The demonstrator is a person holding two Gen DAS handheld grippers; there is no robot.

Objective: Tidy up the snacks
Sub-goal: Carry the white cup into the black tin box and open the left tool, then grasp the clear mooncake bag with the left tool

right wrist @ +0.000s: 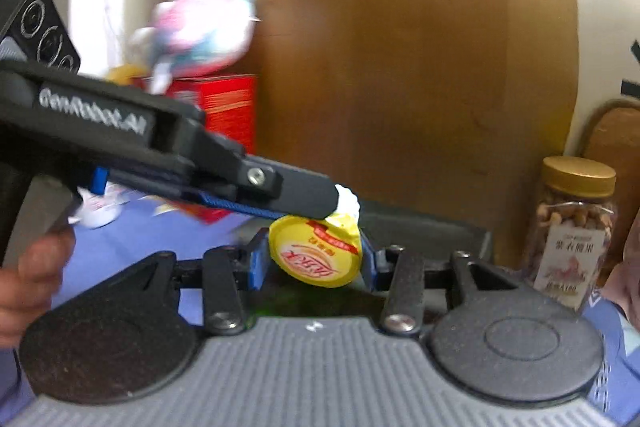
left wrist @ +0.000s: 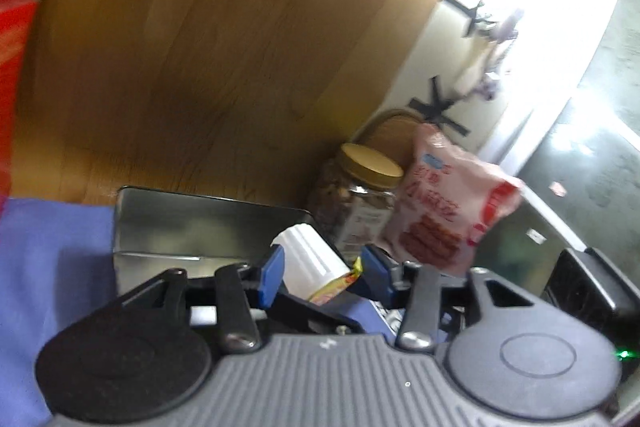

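**Ribbed white cup caught between both grippers**

Blue pads of the left gripper (left wrist: pixel 320 275) clamp the sides of a small white ribbed cup (left wrist: pixel 310 259) (yellow foil lid (right wrist: pixel 316 253) facing the right wrist camera). The right gripper (right wrist: pixel 314 261) brackets that lid — whether its pads actually press I cannot tell. Just behind the cup sits an open metal tin (left wrist: pixel 208 223) on blue cloth (left wrist: pixel 52 259); further right stand a gold-lidded nut jar (right wrist: pixel 572 227) and a pink snack bag (left wrist: pixel 448 211) against the wooden board (left wrist: pixel 208 39). A red box (right wrist: pixel 224 103) sits to the left.
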